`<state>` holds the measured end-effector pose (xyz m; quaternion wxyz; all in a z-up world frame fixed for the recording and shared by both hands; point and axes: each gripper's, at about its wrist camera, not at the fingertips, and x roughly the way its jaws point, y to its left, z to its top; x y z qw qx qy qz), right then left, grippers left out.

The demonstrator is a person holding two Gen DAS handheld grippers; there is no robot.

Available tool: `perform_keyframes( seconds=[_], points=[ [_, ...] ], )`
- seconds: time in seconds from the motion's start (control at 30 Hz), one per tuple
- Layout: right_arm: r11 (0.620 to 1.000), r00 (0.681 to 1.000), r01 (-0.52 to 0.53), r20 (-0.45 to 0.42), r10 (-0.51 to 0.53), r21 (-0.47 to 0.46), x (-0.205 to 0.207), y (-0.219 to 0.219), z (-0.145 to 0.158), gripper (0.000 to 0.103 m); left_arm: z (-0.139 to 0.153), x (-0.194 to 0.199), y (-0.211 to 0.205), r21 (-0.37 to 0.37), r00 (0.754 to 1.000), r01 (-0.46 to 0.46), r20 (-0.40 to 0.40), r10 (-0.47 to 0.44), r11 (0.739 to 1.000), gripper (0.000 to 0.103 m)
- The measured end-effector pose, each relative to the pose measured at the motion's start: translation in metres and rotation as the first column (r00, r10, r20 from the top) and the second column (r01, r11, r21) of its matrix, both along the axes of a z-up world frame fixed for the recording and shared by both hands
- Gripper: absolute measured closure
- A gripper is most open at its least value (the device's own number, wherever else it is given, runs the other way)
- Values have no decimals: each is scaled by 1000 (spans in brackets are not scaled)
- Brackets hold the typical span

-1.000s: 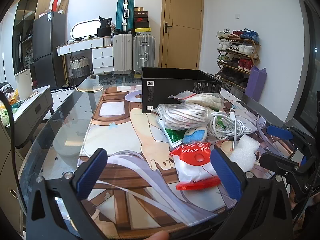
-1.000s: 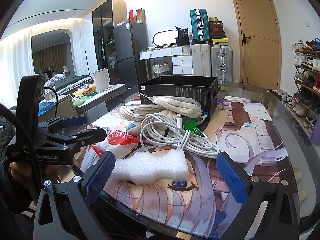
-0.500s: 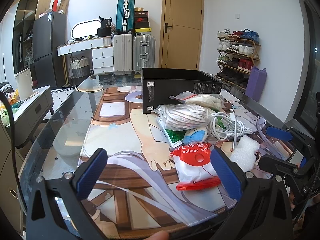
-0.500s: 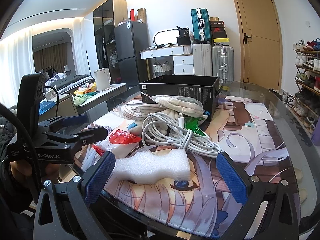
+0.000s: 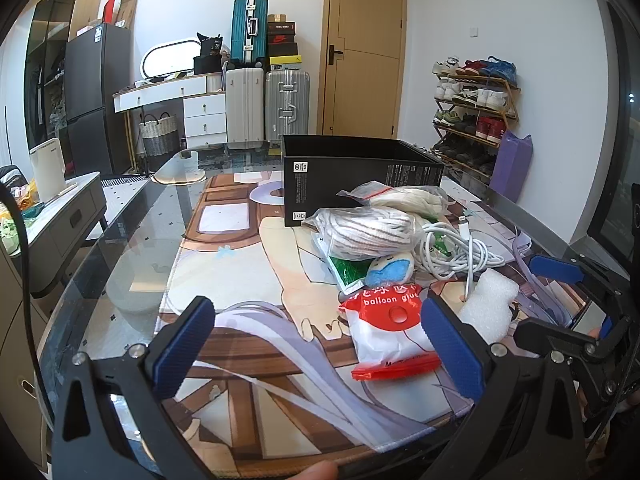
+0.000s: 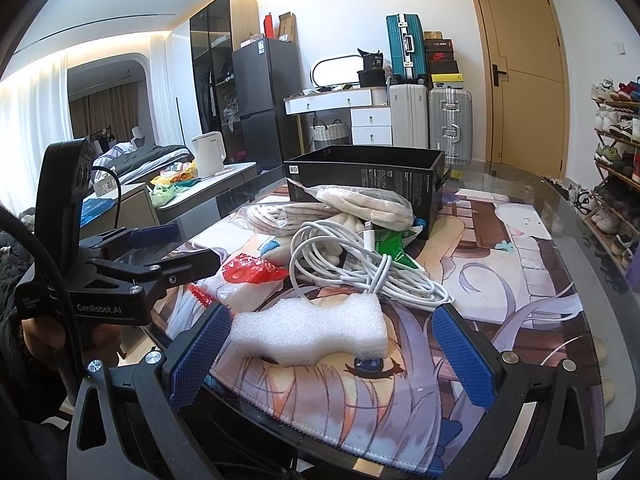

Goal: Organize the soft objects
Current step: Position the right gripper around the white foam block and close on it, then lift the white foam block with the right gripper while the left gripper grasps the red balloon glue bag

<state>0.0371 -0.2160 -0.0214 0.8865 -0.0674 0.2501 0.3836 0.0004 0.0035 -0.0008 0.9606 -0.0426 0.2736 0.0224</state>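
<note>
A pile of soft things lies on the printed mat in front of an open black box (image 5: 360, 176) (image 6: 368, 178). It holds a white foam block (image 6: 312, 330) (image 5: 486, 306), a red-and-white balloon glue bag (image 5: 386, 328) (image 6: 248, 274), a coiled white cable (image 6: 360, 268) (image 5: 456, 248), bagged rope bundles (image 5: 368, 230) (image 6: 360, 204), a green packet (image 5: 350, 270) and a small blue-and-white plush (image 5: 390, 270). My left gripper (image 5: 320, 350) is open, near the glue bag. My right gripper (image 6: 330, 354) is open, its fingers on either side of the foam block.
The mat covers a glass table (image 5: 132, 248) with its near edge just under both grippers. A shoe rack (image 5: 472, 112) stands at the right wall. Suitcases (image 5: 268, 104) and a dresser stand at the back; a grey side cabinet (image 5: 60, 216) stands to the left.
The right gripper has edged slightly forward toward the foam block. The left gripper and the pile have not visibly moved.
</note>
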Motion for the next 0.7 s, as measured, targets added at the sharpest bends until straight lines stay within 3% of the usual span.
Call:
perform_keyframes(
  seconds=[0.7],
  points=[
    [996, 999, -43, -28, 41, -76, -2, 19, -12, 1, -1, 2, 2, 2, 1000, 2, -9, -2, 1000, 0]
  ],
)
